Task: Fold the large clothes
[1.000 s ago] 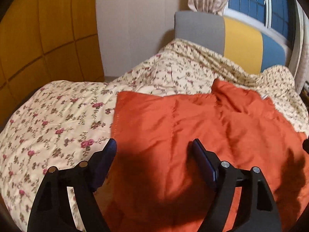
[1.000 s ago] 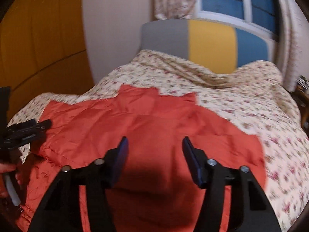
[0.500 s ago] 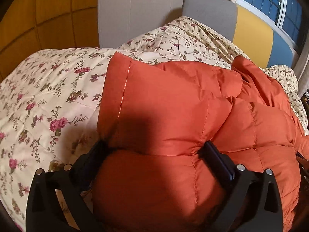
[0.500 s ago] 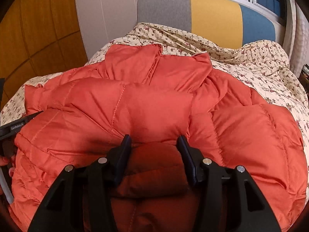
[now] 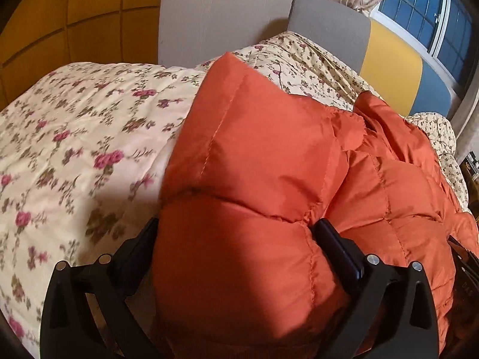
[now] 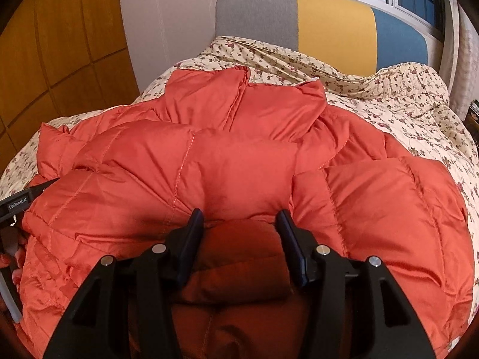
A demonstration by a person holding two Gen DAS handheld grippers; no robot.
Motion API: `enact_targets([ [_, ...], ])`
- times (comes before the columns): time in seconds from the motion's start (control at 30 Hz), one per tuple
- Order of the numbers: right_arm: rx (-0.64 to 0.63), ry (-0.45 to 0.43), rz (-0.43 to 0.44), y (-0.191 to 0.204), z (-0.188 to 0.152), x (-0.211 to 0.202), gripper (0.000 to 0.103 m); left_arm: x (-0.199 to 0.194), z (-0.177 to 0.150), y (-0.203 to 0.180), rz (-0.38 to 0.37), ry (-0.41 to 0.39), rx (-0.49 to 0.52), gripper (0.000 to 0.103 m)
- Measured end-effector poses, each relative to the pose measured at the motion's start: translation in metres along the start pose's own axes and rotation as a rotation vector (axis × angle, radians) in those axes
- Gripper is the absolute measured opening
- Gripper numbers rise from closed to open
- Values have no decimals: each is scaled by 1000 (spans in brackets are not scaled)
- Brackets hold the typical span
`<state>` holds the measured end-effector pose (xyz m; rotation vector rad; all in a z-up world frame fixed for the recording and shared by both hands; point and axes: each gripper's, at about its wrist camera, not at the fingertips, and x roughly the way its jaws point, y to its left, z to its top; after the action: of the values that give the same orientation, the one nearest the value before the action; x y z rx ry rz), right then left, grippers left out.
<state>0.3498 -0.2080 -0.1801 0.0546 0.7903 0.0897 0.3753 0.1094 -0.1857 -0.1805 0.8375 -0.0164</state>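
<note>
An orange padded jacket (image 5: pixel 269 149) lies spread on the floral quilt (image 5: pixel 74 149) of a bed. My left gripper (image 5: pixel 236 227) stands wide open, pushed down over the jacket's left edge, and a puffy section bulges up between its fingers. In the right wrist view the jacket (image 6: pixel 239 164) fills the middle, with its collar at the far end. My right gripper (image 6: pixel 239 214) is pushed down onto the near part. Its jaws are about half apart and opening, with a shaded fold of the jacket between them. The left gripper (image 6: pixel 18 203) shows at the left edge, held by a hand (image 6: pixel 9 263).
The quilt (image 6: pixel 389 89) runs back to a grey, yellow and blue headboard (image 6: pixel 329 27). Wooden panels (image 6: pixel 45 59) stand on the left beside a pale wall. A window with a curtain is behind the headboard. The bed's right edge drops off near dark items.
Both grippers have come down from above the jacket onto it. Padding now bulges between each pair of fingers. The left jaws have spread wider.
</note>
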Motion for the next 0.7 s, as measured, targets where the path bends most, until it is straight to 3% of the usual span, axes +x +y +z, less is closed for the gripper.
enact_targets([
  [0.13,0,0,28,-3,-5,-5,53,-10,-10,1,12,6,-7,100],
  [0.27,7,10,37,-6,2,-12,59,-24,-2,-5,74,39,21,100],
  [0.43,96,-71,60,-21,26,-30,59,-51,24,-14,85,-95,12,100],
  [0.53,79,-46,44,-16,43,-16,59,-30,43,-33,107,-74,90,100],
  [0.63,29,20,-2,-11,45,11,61,10,49,-46,210,-28,216,100],
  [0.7,48,32,3,-15,38,25,66,25,44,-41,176,-39,231,100],
])
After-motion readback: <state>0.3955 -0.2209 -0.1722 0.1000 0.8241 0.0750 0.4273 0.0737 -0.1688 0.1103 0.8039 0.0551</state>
